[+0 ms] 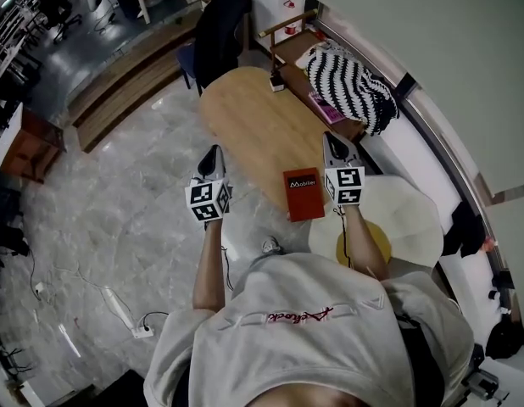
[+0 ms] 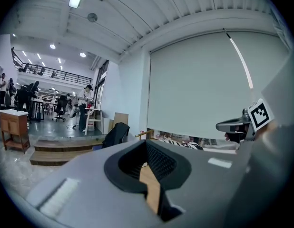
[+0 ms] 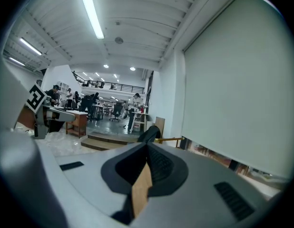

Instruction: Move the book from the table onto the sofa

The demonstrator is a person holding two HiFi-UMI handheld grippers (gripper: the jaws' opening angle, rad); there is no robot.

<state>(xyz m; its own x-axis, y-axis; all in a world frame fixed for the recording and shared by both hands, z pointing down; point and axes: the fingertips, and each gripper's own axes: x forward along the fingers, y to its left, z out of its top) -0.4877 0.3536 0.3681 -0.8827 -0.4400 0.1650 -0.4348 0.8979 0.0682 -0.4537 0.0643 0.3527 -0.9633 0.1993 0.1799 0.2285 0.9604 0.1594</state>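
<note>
Left gripper [image 1: 214, 153]: jaws shut tight, nothing between them. It hangs level over the table's left edge, pointing along the table and away from the person.
Right gripper [image 1: 331, 140]: jaws pressed together and empty. It sits level over the table's right edge, pointing the same way as the left one.
Book [image 1: 303, 194]: red with white print on the cover. It lies flat on the near end of the table, between the two grippers. It is just beside the right gripper's marker cube and well apart from the left one. Neither gripper touches it.
Table [image 1: 245, 117]: long oval wooden top that runs away from the person.
Sofa [image 1: 387, 153]: white seat along the right wall, to the right of the table and beyond the right gripper.
Throw [image 1: 347, 83]: black-and-white striped, heaped on the sofa's far part.
Pink thing [image 1: 322, 108]: flat, at the near edge of the throw, just off the table's right side. Too small to tell what it is.
Round white piece [image 1: 402, 214]: sits close under the right forearm, next to the book's end of the table. A yellow disc [image 1: 368, 242] lies at its near side.
Between book and sofa: the right gripper and its forearm.
Jacket [image 1: 221, 32]: dark, hung over a chair at the table's far end.
Small object [image 1: 276, 81]: on the table's far right corner. It cannot be made out.
Floor [image 1: 118, 227]: pale marble, with a power strip [image 1: 143, 331] and its cable at the lower left.
Cabinet [image 1: 25, 142]: brown wood, far left, well apart from the table.
</note>
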